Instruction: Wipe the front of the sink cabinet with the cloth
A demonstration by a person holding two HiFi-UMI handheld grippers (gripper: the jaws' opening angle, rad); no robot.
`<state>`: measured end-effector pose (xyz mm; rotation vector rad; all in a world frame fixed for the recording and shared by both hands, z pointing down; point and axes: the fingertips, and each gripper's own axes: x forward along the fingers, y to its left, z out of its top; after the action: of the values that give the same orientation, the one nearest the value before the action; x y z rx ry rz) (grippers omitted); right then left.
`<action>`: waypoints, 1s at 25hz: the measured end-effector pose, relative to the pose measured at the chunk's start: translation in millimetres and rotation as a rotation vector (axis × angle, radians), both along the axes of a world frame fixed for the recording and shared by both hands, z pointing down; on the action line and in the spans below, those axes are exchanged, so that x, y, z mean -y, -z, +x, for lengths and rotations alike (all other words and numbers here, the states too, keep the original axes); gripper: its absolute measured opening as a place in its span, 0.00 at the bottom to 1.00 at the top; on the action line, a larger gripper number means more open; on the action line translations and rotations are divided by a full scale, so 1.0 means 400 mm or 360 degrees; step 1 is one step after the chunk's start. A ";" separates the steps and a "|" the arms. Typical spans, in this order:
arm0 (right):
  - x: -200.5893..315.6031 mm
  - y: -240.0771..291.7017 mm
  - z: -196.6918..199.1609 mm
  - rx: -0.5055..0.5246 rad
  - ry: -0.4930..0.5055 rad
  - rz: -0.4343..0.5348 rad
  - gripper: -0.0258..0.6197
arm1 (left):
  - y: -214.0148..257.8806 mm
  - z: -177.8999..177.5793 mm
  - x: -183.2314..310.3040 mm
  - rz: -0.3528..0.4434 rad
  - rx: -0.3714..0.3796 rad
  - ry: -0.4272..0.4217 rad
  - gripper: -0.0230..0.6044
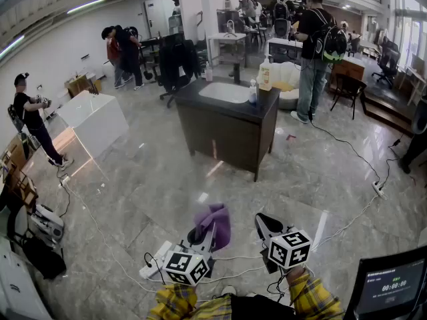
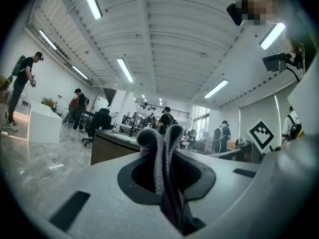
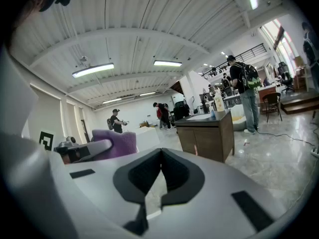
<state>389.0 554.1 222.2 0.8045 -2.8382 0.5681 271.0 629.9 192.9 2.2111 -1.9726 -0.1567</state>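
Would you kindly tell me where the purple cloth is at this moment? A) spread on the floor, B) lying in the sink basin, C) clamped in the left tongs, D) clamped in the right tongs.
C: the left gripper view shows the cloth pinched between the left tongs, and the head view shows it held above the floor, apart from the sink cabinet.

Your left gripper, held low, clamps the purple cloth; your right gripper, just beside it, has its jaws closed on nothing.
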 end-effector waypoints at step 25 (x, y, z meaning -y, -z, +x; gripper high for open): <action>-0.008 -0.045 0.010 0.0038 -0.0055 -0.0137 0.05 | -0.035 -0.005 0.008 -0.0040 -0.0082 -0.0012 0.10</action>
<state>393.1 557.1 240.2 0.8389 -2.8043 0.7039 268.9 626.7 206.9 2.1763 -1.9289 -0.1848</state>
